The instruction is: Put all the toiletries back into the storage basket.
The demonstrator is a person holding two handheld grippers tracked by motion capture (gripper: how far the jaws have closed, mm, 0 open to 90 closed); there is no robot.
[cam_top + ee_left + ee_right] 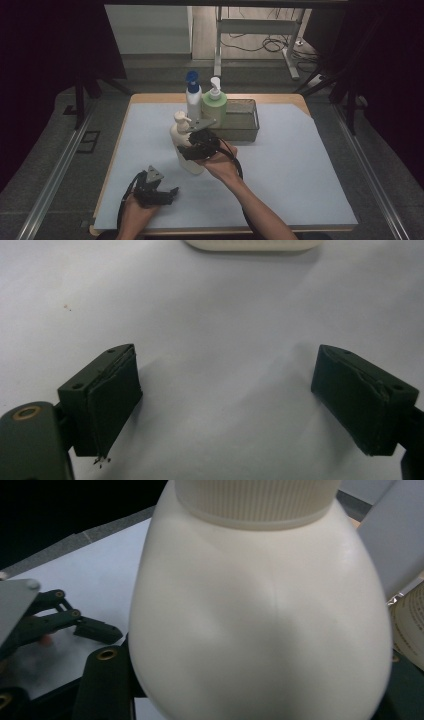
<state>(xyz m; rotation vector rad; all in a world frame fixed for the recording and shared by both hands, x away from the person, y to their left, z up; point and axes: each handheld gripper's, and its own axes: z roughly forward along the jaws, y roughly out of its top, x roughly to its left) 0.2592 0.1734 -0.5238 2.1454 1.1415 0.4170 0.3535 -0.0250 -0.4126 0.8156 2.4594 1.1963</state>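
Observation:
A cream pump bottle (181,137) stands upright on the pale mat, a little left of the table's middle. My right gripper (190,150) reaches in from the right, its jaws pressed against the bottle's body; up close the rounded cream bottle (260,620) sits between the jaws of the right gripper (255,700). My left gripper (169,194) lies low near the front left of the table, held in a hand. The jaws of the left gripper (227,400) stand wide apart over bare mat with nothing between them. The cream bottle's base (252,244) shows just beyond them.
Behind the cream bottle stand a white bottle with a blue pump (193,97) and a green bottle with a white pump (215,104). A metal mesh basket (244,125) sits to their right. The pale mat (300,165) covers the wooden table.

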